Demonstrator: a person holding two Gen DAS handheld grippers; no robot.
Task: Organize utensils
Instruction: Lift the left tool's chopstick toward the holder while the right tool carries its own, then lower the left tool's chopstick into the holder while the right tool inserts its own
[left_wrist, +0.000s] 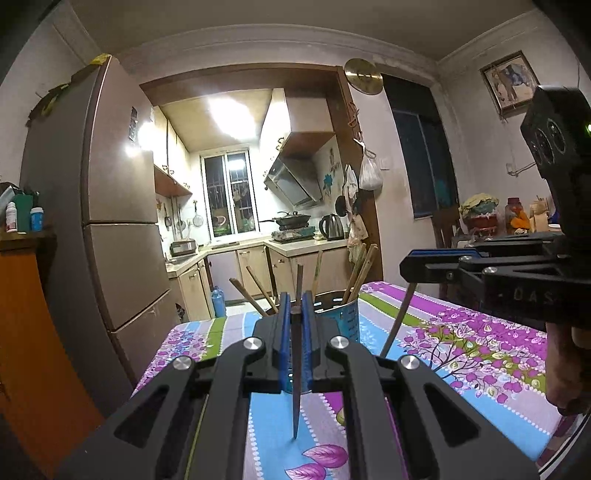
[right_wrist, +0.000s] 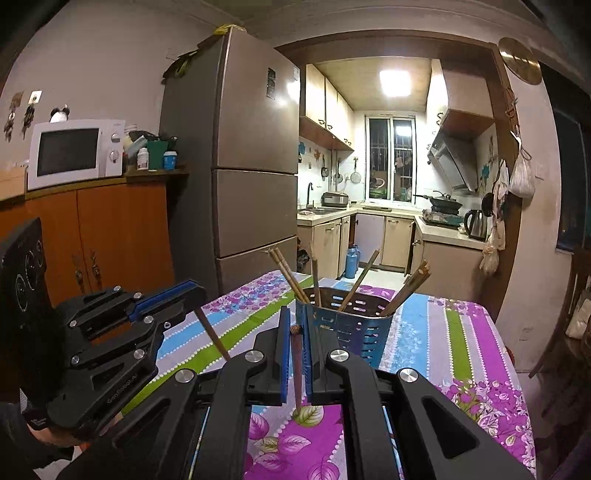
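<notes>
A blue perforated utensil holder (right_wrist: 354, 328) stands on the table with several wooden chopsticks (right_wrist: 406, 290) leaning in it; it also shows in the left wrist view (left_wrist: 341, 314). My left gripper (left_wrist: 294, 308) is shut on a dark chopstick (left_wrist: 296, 376) that hangs tip-down just in front of the holder. My right gripper (right_wrist: 295, 326) is shut on another dark chopstick (right_wrist: 297, 369), also tip-down, close to the holder's left side. Each gripper shows in the other's view, holding its chopstick (left_wrist: 397, 321) (right_wrist: 212, 334).
The table carries a floral striped cloth (right_wrist: 461, 350). A fridge (right_wrist: 240, 166) and an orange cabinet (right_wrist: 110, 229) with a microwave (right_wrist: 74, 151) stand to the left. A kitchen opens behind. A wooden chair (right_wrist: 569, 325) sits at the right.
</notes>
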